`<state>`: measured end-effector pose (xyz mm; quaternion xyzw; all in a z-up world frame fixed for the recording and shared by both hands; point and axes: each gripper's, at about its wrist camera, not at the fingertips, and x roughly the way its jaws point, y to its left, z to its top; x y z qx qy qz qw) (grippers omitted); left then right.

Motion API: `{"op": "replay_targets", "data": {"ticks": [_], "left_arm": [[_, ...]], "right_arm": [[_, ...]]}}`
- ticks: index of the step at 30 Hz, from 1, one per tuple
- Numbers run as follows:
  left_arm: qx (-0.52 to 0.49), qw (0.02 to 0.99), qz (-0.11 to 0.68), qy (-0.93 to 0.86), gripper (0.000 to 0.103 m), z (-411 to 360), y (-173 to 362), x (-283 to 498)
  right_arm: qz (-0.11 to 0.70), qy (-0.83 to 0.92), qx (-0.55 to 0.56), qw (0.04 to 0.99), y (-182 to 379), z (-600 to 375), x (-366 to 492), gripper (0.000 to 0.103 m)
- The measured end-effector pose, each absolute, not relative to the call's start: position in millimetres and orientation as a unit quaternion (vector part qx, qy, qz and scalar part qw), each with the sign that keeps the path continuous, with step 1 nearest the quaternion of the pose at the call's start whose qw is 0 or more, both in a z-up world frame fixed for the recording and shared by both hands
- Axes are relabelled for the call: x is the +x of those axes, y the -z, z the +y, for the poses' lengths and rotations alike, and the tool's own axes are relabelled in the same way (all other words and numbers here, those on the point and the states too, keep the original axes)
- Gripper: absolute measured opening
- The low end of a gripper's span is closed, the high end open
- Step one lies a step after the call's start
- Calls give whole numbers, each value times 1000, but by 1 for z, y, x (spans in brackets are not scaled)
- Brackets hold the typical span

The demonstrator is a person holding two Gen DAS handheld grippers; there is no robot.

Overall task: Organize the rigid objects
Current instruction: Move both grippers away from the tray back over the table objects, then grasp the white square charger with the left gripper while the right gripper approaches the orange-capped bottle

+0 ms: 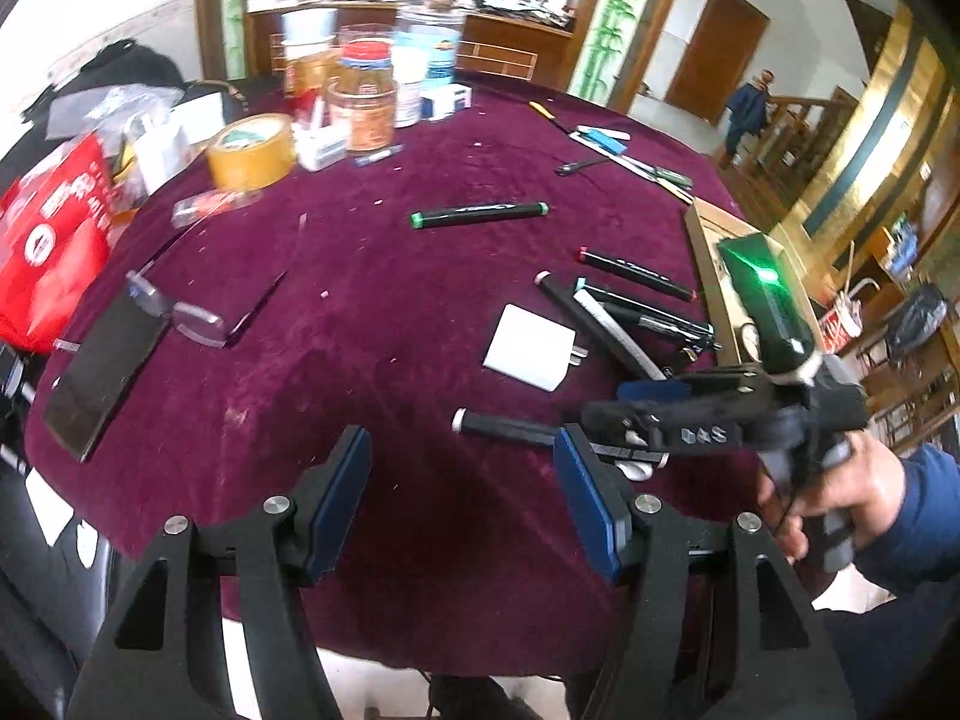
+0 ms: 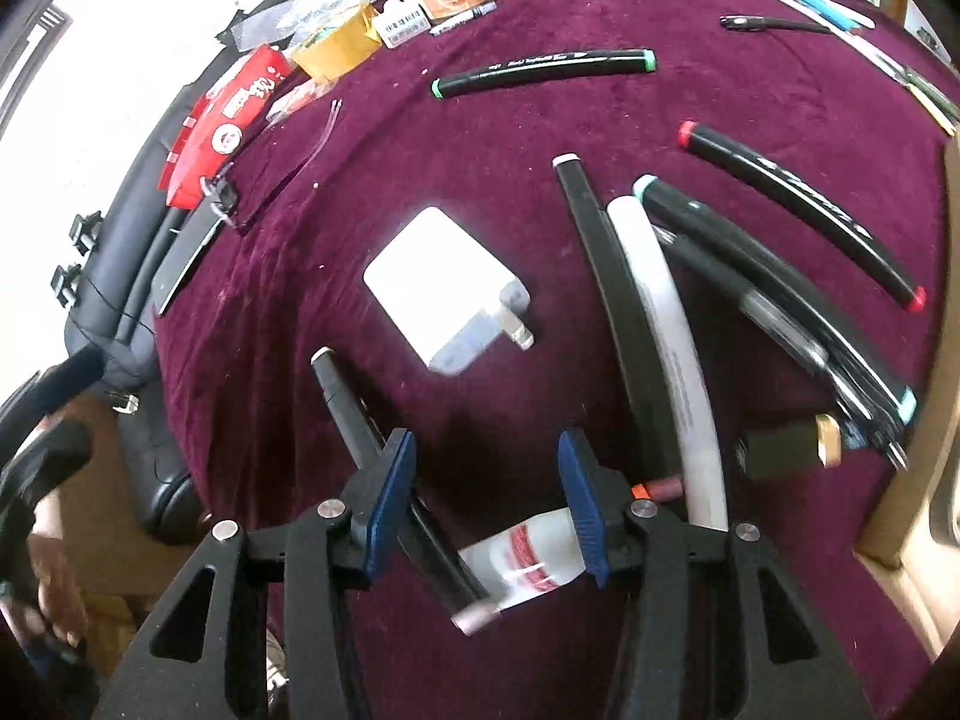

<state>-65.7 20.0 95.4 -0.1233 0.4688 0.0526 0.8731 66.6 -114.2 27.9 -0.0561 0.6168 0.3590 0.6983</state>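
- Maroon velvet cloth (image 1: 372, 324) covers our table, with a doorway and a wooden stair rail blurred behind it.
- At far left in the left wrist view lie a red packet (image 1: 51, 240), a dark phone (image 1: 99, 372) and a pair of clear glasses (image 1: 180, 312) touching the phone's near corner.
- Behind them stand a roll of tan tape (image 1: 252, 150) and a cluster of jars (image 1: 366, 90).
- Our left gripper (image 1: 462, 498) hangs over bare cloth near the table's edge, its blue pads apart with nothing between them.
- Near mid-table a green-capped marker (image 1: 480, 214) lies alone, well apart from the others.
- A white plug charger (image 1: 531, 354) lies flat, prongs towards the marker pile.
- Just beside our left gripper's right pad lies a short black marker (image 1: 510, 426).
- Right of the charger sits a loose pile of black markers (image 1: 624, 312), with a red-capped marker (image 2: 804, 210) near it but apart.
- Our right gripper (image 2: 486, 504) points down over the near cloth; its pads stand apart, and a black marker (image 2: 360, 420) runs under the left pad without being pinched.
- A white tube with red print (image 2: 522, 552) lies on the cloth between those pads, untouched as far as we can tell.
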Motion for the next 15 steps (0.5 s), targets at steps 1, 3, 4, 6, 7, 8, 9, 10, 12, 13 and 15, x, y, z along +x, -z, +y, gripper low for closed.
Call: {"op": "replay_targets", "data": {"ticks": [1,3,4,6,7,8,9,10,12,13,15], "left_arm": [[-118,874,469,-50,63,19,-95,-62],[-112,874,471,-42,64,19,-94,-55],[-111,874,471,-37,66,20,-93,-51],[-109,874,474,-24,75,22,-89,-41],[-105,872,477,-19,75,22,-87,-36],[-98,871,481,-11,75,22,-84,-28],[-93,871,483,-6,75,22,-83,-22],[-86,868,490,5,75,22,-80,-12],[-80,860,503,23,76,22,-74,1],[-82,850,519,35,76,21,-68,12],[-92,837,539,32,76,21,-60,26]], "right_arm": [[610,-359,-46,705,-37,-121,66,44],[602,-357,-36,713,-47,-130,67,45],[595,-355,-31,720,-55,-137,67,45],[585,-351,-23,730,-65,-148,67,45],[580,-347,-16,737,-70,-157,67,45],[576,-344,-9,741,-73,-163,67,45],[573,-339,-1,746,-75,-172,66,45],[571,-334,6,750,-76,-180,63,45],[573,-324,18,753,-75,-193,61,45],[574,-318,24,755,-74,-202,59,45],[572,-305,37,761,-75,-216,56,45]]}}
